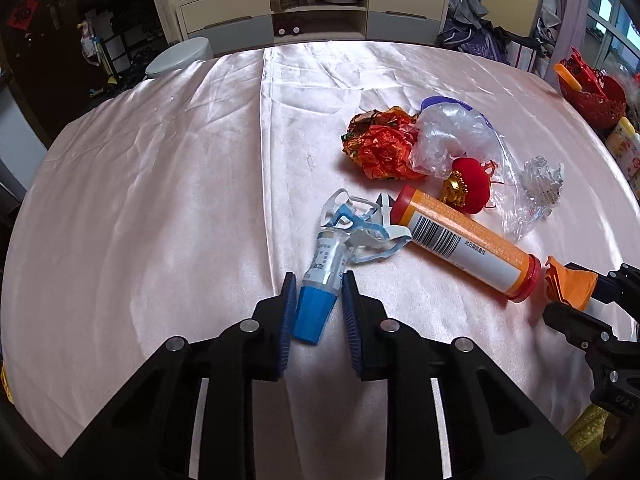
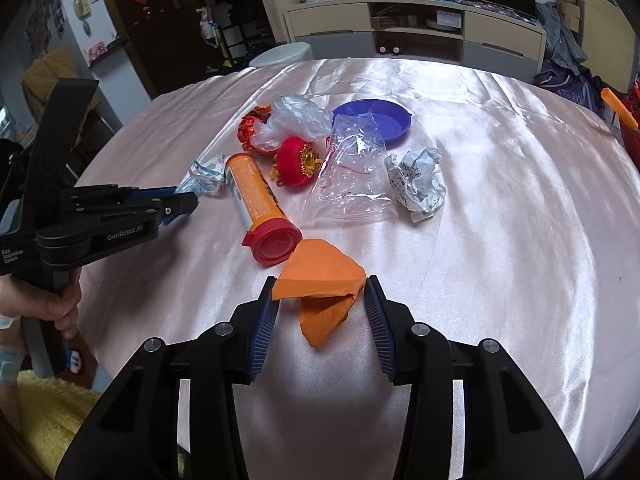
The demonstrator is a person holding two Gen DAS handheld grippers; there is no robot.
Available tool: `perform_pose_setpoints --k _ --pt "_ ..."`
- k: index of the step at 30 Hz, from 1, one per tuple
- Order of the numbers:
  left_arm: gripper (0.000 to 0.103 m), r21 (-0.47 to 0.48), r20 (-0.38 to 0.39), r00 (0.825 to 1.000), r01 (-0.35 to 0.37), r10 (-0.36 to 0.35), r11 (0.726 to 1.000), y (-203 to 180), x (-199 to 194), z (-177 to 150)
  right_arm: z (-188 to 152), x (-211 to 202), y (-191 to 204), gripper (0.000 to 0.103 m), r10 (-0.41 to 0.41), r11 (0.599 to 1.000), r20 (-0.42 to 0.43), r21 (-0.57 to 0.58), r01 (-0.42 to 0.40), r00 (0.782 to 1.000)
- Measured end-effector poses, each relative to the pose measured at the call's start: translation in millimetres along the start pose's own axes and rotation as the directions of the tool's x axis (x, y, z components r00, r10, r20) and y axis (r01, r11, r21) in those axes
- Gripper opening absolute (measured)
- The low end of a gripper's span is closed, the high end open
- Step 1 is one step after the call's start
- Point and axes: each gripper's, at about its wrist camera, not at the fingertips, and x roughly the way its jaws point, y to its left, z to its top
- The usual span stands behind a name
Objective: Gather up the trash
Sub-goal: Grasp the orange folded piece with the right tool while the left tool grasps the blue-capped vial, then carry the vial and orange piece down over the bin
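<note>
Pickup step: left claw point(image 1: 316, 294) pinches the blue-capped clear tube point(image 1: 318, 280), right claw point(image 2: 320, 292) grips folded orange paper point(image 2: 320, 274); next, probably lifting toward a bin.

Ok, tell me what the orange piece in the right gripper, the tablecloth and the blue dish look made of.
Orange piece: likely paper or thin card, matte, with sharp folds and flat facets. Tablecloth: satin-like fabric, glossy, with bright sheen bands and soft creases. Blue dish: probably moulded plastic, with a smooth, even colour and a thin rim.
</note>
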Motion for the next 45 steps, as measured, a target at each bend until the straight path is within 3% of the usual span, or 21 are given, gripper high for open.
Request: perform_pose_setpoints --k 12,21,32,45 --pt "0.018 0.025 -0.02 1.0 0.018 -0.017 1.0 -11.6 -21.8 -35.1 -23.0 -21.7 0.4 0.045 0.001 1.0 -0.005 0.017 -0.001 1.0" --pt "0.017 -0.03 -0.016 0.994 0.108 -0.108 0.994 -30.6 -60.7 -89.1 -49.7 -59.7 13.7 0.045 0.005 1.0 0.022 0.002 -0.005 1.0" --pt "0.018 -0.043 0.041 0.989 0.145 -0.143 0.989 -61.8 -111.6 -151.4 -94.2 -95.2 31.9 0.045 0.013 1.0 0.03 -0.01 -0.013 0.999" --pt "0.018 -0.088 -0.022 0.983 0.182 -0.184 0.979 -79.9 -103.1 -230.5 -148.5 -87.4 45.4 0.045 0.015 1.0 -0.04 -0.018 -0.015 0.999"
